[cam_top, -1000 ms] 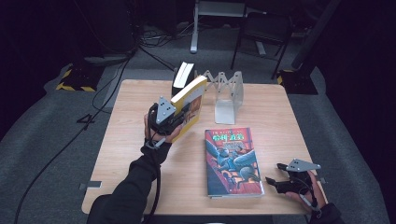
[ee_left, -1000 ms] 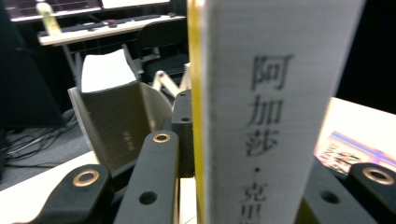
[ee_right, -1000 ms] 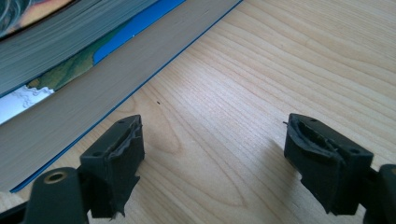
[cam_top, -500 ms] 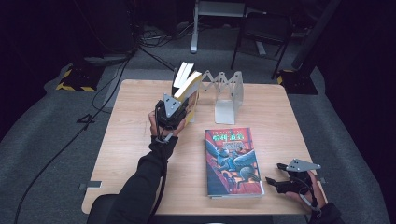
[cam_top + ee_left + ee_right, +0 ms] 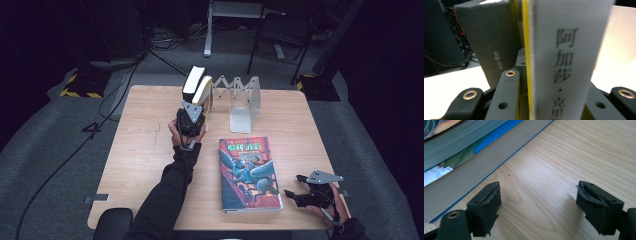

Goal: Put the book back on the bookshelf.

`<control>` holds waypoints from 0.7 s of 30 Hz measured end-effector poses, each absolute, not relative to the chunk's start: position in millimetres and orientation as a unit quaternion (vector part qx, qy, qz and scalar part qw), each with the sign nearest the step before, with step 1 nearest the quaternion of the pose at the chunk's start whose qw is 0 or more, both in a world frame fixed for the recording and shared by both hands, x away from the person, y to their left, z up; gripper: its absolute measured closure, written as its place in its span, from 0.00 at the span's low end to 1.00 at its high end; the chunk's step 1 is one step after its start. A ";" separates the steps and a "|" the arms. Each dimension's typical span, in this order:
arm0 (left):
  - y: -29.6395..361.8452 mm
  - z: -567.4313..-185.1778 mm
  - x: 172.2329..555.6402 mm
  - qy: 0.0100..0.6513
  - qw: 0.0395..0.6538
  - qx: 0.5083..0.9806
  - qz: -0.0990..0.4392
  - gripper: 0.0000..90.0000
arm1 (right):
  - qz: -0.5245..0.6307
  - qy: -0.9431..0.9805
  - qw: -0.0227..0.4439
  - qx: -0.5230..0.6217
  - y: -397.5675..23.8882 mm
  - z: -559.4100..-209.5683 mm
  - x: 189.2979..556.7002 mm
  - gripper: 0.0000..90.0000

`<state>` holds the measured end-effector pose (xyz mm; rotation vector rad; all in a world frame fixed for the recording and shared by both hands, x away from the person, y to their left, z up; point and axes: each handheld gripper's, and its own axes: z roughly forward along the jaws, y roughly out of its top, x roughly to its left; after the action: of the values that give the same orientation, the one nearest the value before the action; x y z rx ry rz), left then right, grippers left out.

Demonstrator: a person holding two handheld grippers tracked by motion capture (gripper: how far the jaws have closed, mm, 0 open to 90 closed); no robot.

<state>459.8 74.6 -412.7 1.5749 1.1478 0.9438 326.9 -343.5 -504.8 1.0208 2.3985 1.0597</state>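
The left tool point(image 5: 192, 116) grips a white book point(image 5: 564, 57) upright beside a grey book point(image 5: 490, 42); the right tool point(image 5: 537, 205) rests open near the blue book point(image 5: 248, 172).

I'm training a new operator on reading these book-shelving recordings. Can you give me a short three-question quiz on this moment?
1. True or false: the left gripper is shut on the yellow-edged white book.
2. What stands right beside that book? A) grey book B) mug C) lamp
3. Where does the colourful illustrated book lie relative to the right gripper?

Key
1. True: its jaws grip the book, upright at the metal book rack.
2. A
3. Flat on the wooden table, just left of the open right gripper in the high view, not held.
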 end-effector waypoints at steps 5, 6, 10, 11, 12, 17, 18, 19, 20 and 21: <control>70.2 -417.7 463.7 0.473 0.473 0.634 0.387 0.83 | 0.372 0.841 0.163 0.358 -343.5 -504.8 326.9 0.22; 70.2 -419.1 463.9 0.473 0.473 0.635 0.386 0.83 | 0.372 0.841 0.163 0.358 -343.5 -504.8 326.9 0.22; 71.2 -426.5 461.5 0.468 0.473 0.636 0.390 0.82 | 0.372 0.841 0.163 0.358 -343.5 -504.8 326.9 0.22; 70.7 -426.8 460.9 0.467 0.472 0.637 0.392 0.82 | 0.372 0.841 0.163 0.358 -343.5 -504.8 326.9 0.22; 70.4 -426.8 460.6 0.464 0.470 0.639 0.395 0.82 | 0.372 0.841 0.163 0.358 -343.5 -504.8 326.9 0.22; 71.6 -430.5 458.9 0.471 0.476 0.634 0.387 0.80 | 0.372 0.841 0.163 0.358 -343.5 -504.8 326.9 0.22; 71.6 -431.9 458.3 0.472 0.477 0.634 0.384 0.79 | 0.372 0.841 0.163 0.358 -343.5 -504.8 326.9 0.22; 71.8 -433.6 457.5 0.472 0.476 0.635 0.384 0.78 | 0.372 0.841 0.163 0.358 -343.5 -504.8 326.9 0.22; 71.9 -435.9 456.7 0.473 0.478 0.634 0.381 0.76 | 0.372 0.841 0.163 0.358 -343.5 -504.8 326.9 0.22; 72.2 -438.2 456.2 0.474 0.479 0.636 0.376 0.75 | 0.372 0.841 0.163 0.358 -343.5 -504.8 327.0 0.22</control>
<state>456.2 72.2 -438.2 1.5511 1.1580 0.9173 327.0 -343.5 -504.8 1.0204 2.3985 1.0600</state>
